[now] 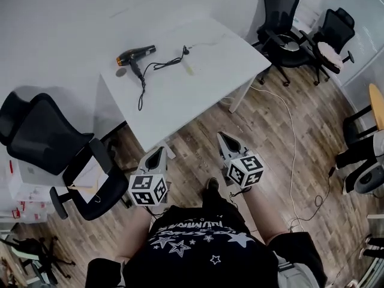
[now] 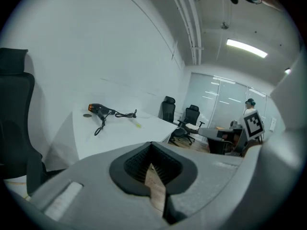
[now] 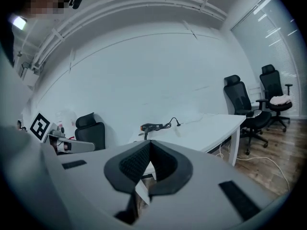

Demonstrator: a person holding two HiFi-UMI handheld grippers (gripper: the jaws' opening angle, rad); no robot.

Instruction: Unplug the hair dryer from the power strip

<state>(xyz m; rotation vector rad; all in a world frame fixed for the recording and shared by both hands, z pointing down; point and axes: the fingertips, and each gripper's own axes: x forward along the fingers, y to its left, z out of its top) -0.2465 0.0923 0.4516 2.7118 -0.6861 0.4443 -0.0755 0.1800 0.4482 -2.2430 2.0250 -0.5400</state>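
Observation:
A black hair dryer with an orange tip lies on the far left of the white table. Its black cord curls right to a plug end. A power strip does not stand out against the white top, so I cannot tell whether the plug sits in one. Both grippers hang over the wooden floor in front of the table, well short of the dryer. My left gripper is shut and empty, and so is my right gripper. The dryer shows far off in the left gripper view, and the dryer also in the right one.
A black office chair stands left of the table, and two more chairs are at the back right. A white cable trails across the floor on the right. A small yellowish item lies near the cord.

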